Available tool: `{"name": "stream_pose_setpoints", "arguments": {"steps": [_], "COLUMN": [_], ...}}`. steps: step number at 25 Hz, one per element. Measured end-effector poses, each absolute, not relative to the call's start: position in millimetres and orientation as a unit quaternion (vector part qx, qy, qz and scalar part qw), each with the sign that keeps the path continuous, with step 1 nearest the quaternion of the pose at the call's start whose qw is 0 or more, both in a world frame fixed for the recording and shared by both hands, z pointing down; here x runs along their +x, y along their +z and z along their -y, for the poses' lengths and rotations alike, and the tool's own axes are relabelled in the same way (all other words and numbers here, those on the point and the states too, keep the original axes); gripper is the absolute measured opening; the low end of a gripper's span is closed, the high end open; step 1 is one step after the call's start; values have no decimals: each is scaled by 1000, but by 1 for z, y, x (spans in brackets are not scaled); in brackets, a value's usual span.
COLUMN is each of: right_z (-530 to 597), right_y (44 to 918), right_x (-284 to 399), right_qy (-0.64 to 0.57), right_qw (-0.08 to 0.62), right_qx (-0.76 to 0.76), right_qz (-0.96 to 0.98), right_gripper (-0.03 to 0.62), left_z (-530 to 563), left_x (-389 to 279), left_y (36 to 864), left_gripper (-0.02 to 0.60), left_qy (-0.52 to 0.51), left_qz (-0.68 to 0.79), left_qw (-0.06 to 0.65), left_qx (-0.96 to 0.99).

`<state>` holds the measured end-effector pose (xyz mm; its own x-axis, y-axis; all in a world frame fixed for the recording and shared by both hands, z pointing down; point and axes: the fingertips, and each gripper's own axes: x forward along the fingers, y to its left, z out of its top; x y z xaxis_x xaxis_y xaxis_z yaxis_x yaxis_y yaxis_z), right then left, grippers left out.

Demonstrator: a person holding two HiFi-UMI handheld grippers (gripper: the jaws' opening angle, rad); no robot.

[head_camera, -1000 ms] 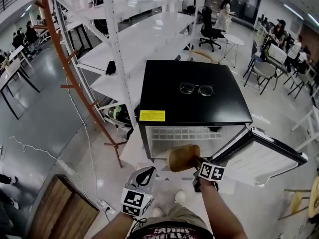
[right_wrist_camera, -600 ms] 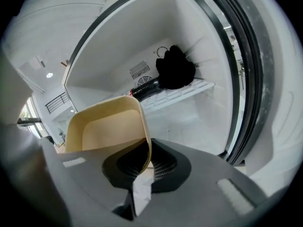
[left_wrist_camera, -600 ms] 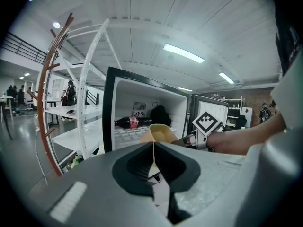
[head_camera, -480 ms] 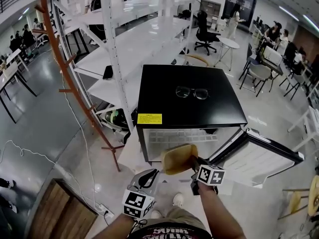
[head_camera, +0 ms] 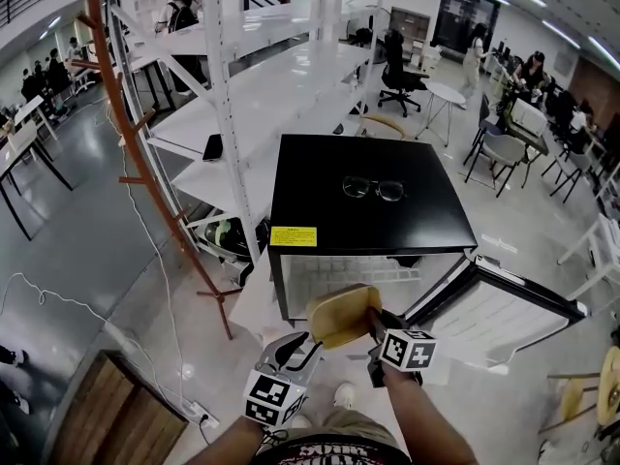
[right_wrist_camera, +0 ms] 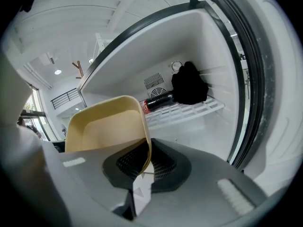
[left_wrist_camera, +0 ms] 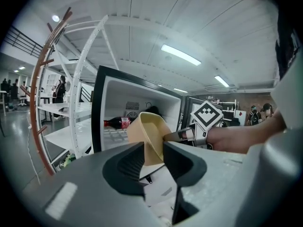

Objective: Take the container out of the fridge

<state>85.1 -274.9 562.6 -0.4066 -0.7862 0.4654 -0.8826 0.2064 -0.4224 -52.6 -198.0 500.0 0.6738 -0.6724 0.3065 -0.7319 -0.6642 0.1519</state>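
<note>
A tan, empty container (head_camera: 341, 316) hangs tilted in front of the open black mini fridge (head_camera: 320, 177). My right gripper (head_camera: 372, 324) is shut on its rim. In the right gripper view the container (right_wrist_camera: 106, 126) has its thin wall pinched between the pads of the right gripper (right_wrist_camera: 146, 163). My left gripper (head_camera: 300, 344) is just left of and below the container, apart from it. In the left gripper view the left gripper (left_wrist_camera: 154, 157) stands open with nothing between its jaws, and the container (left_wrist_camera: 147, 131) shows beyond them.
Inside the fridge a cola bottle (right_wrist_camera: 158, 101) and a black object (right_wrist_camera: 188, 84) lie on the wire shelf (right_wrist_camera: 194, 109). The fridge door (head_camera: 504, 308) swings open to the right. Glasses (head_camera: 373, 188) rest on top. White shelving (head_camera: 242, 95) and a wooden rack (head_camera: 145, 153) stand left.
The right gripper has lifted the container higher and a little left in front of the fridge. The left gripper has shifted slightly towards the container.
</note>
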Motion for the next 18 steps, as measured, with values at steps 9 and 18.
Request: {"name": "stream_pose_setpoints", "arguments": {"steps": [9,18], "right_z": [261,244], "right_y": [531,504], "right_x": [83,82], "right_qy": [296,234], "right_qw": [60,83], "right_qx": [534,529], "right_qz": [790,812], "right_gripper": [46,60], "left_z": [198,203], "left_x": [-52,-61], "left_y": [498,492], "left_gripper": [130,109], "left_qy": [125,136], "left_qz": [397,423], "left_qw": [127,110], "left_qx": [900,889]}}
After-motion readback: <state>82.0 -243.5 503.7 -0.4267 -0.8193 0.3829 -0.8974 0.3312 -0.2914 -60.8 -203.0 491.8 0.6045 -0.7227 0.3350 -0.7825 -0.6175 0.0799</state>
